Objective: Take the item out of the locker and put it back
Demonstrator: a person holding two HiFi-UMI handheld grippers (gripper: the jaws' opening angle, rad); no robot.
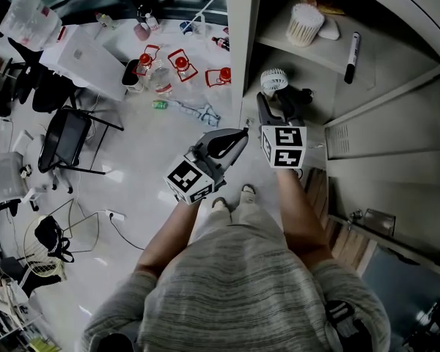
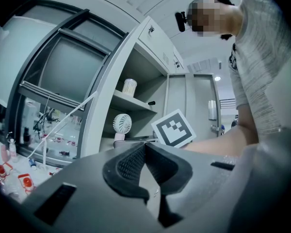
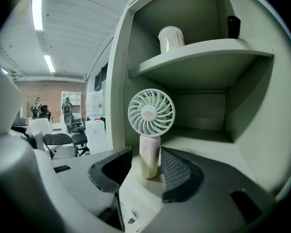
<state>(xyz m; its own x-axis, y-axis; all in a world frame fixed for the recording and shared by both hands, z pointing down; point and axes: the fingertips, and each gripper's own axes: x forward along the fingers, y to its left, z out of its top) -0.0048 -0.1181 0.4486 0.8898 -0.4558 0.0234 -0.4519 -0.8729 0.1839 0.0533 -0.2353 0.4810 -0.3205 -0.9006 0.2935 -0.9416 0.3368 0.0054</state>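
Note:
A small white hand fan (image 3: 151, 112) with a pale pink handle (image 3: 149, 157) stands upright on the lower shelf (image 3: 203, 147) of the open locker (image 1: 308, 57). My right gripper (image 3: 145, 161) reaches into that shelf with the handle between its jaws. A narrow gap shows on each side, so the pads do not press on it. From the head view, the fan (image 1: 273, 81) sits just ahead of the right gripper (image 1: 282, 103). My left gripper (image 1: 238, 134) hangs outside the locker, left of the right one, its jaws (image 2: 145, 147) shut with nothing in them.
On the upper shelf stand a round tub of cotton swabs (image 1: 306, 23) and a black marker (image 1: 352, 56). The locker door (image 1: 385, 127) is swung open at the right. To the left are a white table (image 1: 95, 50) with red-capped bottles (image 1: 180, 63) and black chairs (image 1: 66, 141).

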